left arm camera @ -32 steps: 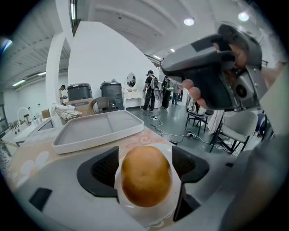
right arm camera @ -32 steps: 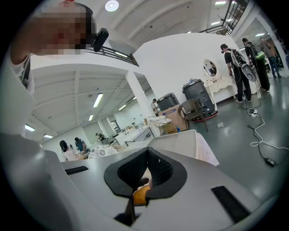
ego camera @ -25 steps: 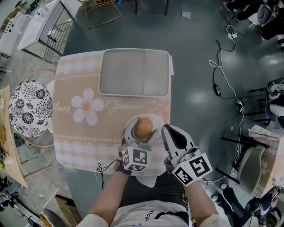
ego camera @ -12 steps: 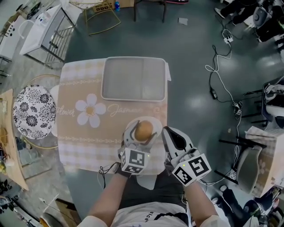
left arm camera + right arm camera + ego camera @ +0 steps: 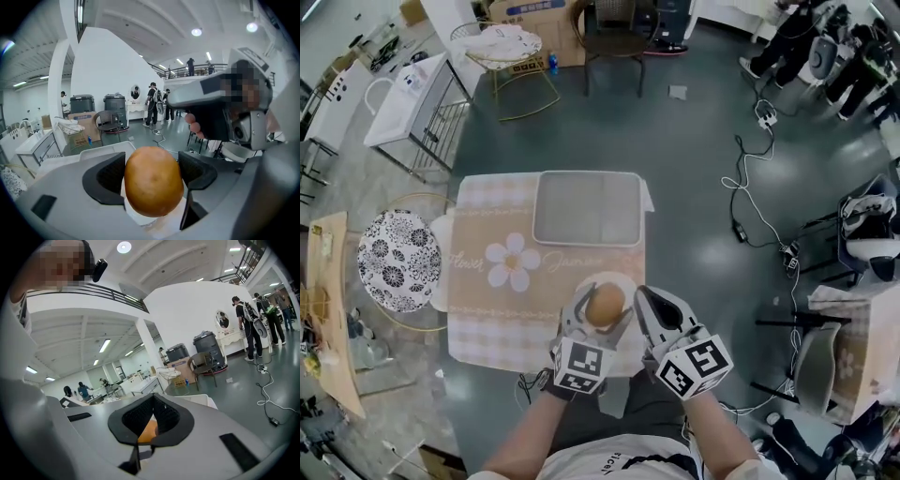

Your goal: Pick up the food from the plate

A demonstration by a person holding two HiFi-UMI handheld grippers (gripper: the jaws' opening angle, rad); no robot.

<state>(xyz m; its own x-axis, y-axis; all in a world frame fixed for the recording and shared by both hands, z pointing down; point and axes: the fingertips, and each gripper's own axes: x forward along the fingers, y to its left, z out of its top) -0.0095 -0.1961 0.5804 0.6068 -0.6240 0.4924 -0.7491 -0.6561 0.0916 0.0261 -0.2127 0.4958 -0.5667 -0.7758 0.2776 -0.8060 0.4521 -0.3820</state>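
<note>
Left hand-held gripper (image 5: 604,302) tight around the golden round food (image 5: 153,180), over the white plate (image 5: 610,278).

I see a grey tray (image 5: 588,208) lying on a flower-printed cloth (image 5: 512,262), a patterned round stool (image 5: 398,261) just beside it, and cables (image 5: 737,228) trailing over the floor (image 5: 694,141).

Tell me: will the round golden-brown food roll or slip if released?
Likely rolls: the round golden-brown food is smooth and egg-shaped. The left gripper clamps only its sides, so slipping seems possible. No denting shows; probably firm.
</note>
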